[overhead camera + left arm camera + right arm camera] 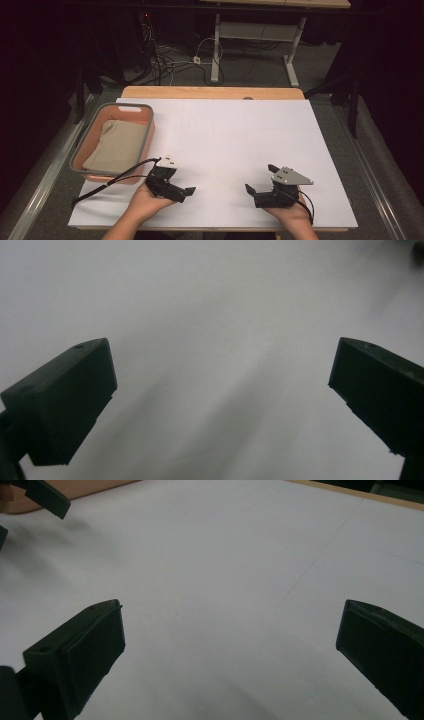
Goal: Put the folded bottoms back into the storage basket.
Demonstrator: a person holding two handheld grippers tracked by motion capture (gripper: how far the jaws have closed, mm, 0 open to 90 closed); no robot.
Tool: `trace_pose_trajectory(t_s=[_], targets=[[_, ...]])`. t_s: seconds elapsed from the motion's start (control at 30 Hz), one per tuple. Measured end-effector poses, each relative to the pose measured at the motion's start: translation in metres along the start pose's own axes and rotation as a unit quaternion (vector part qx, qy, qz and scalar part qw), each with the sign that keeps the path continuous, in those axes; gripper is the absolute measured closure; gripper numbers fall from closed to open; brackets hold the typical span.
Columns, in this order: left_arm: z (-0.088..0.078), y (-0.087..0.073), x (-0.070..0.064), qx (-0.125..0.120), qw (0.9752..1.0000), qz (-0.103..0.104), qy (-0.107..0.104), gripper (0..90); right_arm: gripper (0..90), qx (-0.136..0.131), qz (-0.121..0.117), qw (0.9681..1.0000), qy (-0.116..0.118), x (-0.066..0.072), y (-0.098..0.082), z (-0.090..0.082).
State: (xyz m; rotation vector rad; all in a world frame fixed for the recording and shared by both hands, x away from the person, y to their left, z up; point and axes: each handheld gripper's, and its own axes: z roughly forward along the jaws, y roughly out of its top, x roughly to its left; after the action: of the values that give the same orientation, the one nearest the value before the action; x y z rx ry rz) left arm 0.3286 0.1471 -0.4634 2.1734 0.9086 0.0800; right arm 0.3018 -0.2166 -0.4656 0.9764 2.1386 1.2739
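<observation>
- At the far left of the high view a basin (88, 131) with a grey rim and orange walls sits on the left edge of the table, partly overhanging the white sheet (225, 135).
- Inside the basin lies a folded beige cloth (117, 145); it covers most of the floor and leans toward the right wall.
- The left gripper (184, 192) rests in the person's left hand (145, 200) just beside the basin's near right corner, apart from it, its cable trailing off to the left over the sheet's edge.
- In the left gripper view its jaws stand wide apart, with bare white sheet between them and nothing held.
- The middle of the sheet between the two grippers is open and flat, and the whole far half up to the wooden table edge (212, 92) is open too.
- The right gripper (257, 180) sits in the right hand (290, 210) near the front edge, well apart from the basin; its jaws are spread wide and hold nothing.
- The right gripper view shows a faint pencil line on the sheet.
- No readable writing or label can be made out.
</observation>
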Motion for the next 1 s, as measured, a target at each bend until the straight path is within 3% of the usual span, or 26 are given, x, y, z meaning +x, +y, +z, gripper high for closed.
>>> trace_pose_trajectory(t_s=[0.13,0.23,0.3,0.4,0.5,0.57,0.73,1.0], targets=[[0.001,-0.010,-0.001,-0.057,0.9983,0.015,-0.003,0.0,0.0,-0.007,0.006,0.9999,-0.012,-0.004,-0.012,-0.006],[-0.001,-0.020,-0.001,-0.107,0.9938,0.016,-0.024,0.0,0.0,-0.016,0.011,0.9996,-0.021,-0.007,-0.018,-0.013],[-0.004,-0.027,-0.003,-0.139,0.9896,0.029,-0.021,0.0,0.0,-0.028,0.011,0.9993,-0.024,-0.008,-0.021,-0.020],[-0.011,-0.036,-0.005,-0.196,0.9799,0.033,-0.019,0.0,0.0,-0.039,0.014,0.9987,-0.031,-0.011,-0.026,-0.028],[-0.017,-0.046,-0.009,-0.236,0.9706,0.045,-0.017,0.0,0.0,-0.047,0.017,0.9981,-0.036,-0.012,-0.029,-0.037],[-0.019,-0.051,-0.012,-0.254,0.9657,0.052,-0.009,0.0,0.0,-0.058,0.021,0.9974,-0.038,-0.011,-0.030,-0.043],[-0.018,-0.050,-0.010,-0.253,0.9667,0.037,-0.002,0.0,0.0,-0.063,0.022,0.9971,-0.036,-0.010,-0.032,-0.050],[-0.021,-0.053,-0.014,-0.261,0.9643,0.039,0.023,0.0,0.0,-0.076,0.025,0.9961,-0.036,-0.008,-0.035,-0.058]])
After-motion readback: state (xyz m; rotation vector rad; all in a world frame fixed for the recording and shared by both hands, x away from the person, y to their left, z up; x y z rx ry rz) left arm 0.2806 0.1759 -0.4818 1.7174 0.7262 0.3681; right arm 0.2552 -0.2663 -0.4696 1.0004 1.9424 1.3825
